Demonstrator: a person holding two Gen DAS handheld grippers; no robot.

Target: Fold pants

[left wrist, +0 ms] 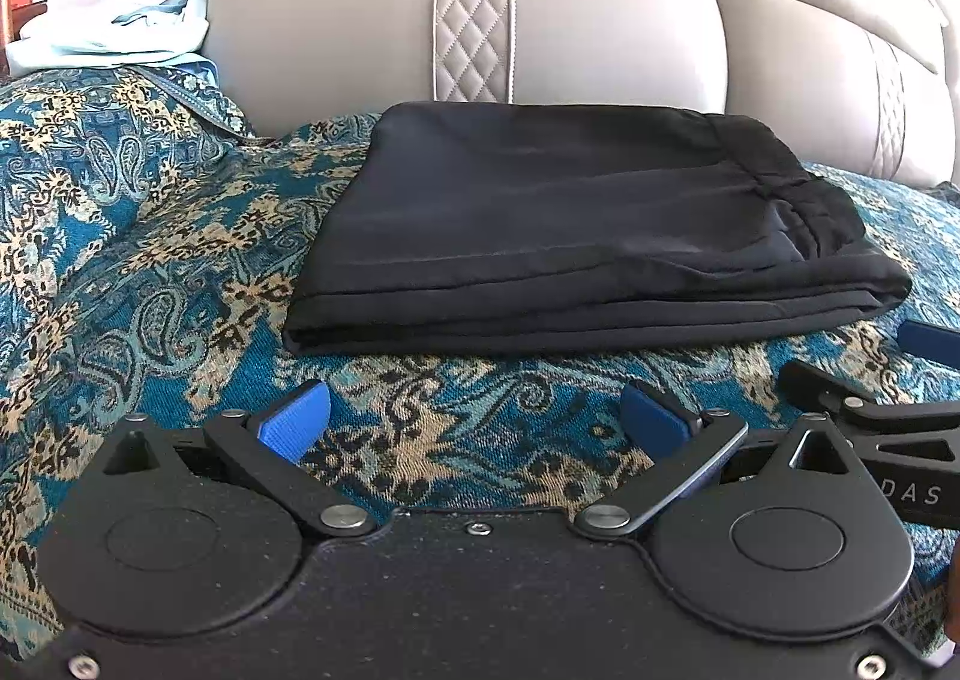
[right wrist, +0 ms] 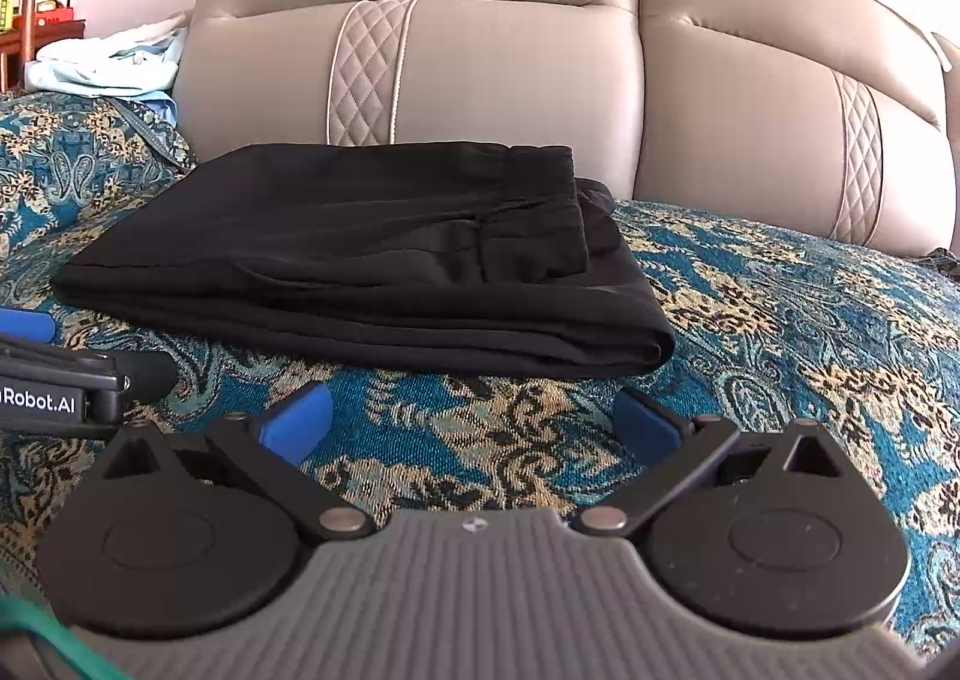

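The pants (left wrist: 576, 224), black and folded into a flat rectangular stack, lie on a teal and gold paisley cover (left wrist: 150, 236) that drapes the sofa seat, with their far edge close to the beige leather backrest (left wrist: 600, 26). In the left wrist view the gathered waistband sits on top toward the right end of the stack, and several layered fold edges run along the near side. In the right wrist view the same pants (right wrist: 360, 260) appear left of centre, the waistband section lying on the upper right part and a rounded fold at the near right corner. The left gripper (left wrist: 474, 419) hovers just near of the stack, its blue fingertips (left wrist: 297, 422) spread wide apart with only the patterned cover between them, touching no cloth. The right gripper (right wrist: 474, 422) is likewise spread wide over the cover, near of the pants, holding nothing; its blue pads (right wrist: 300, 422) sit clear of the fabric. Each tool shows at the edge of the other's view, so the two sit side by side. A quilted diamond-stitched strip (left wrist: 474, 23) runs down the backrest behind the pants, and a heap of pale blue and white cloth (left wrist: 114, 35) rests at the far left on the cover
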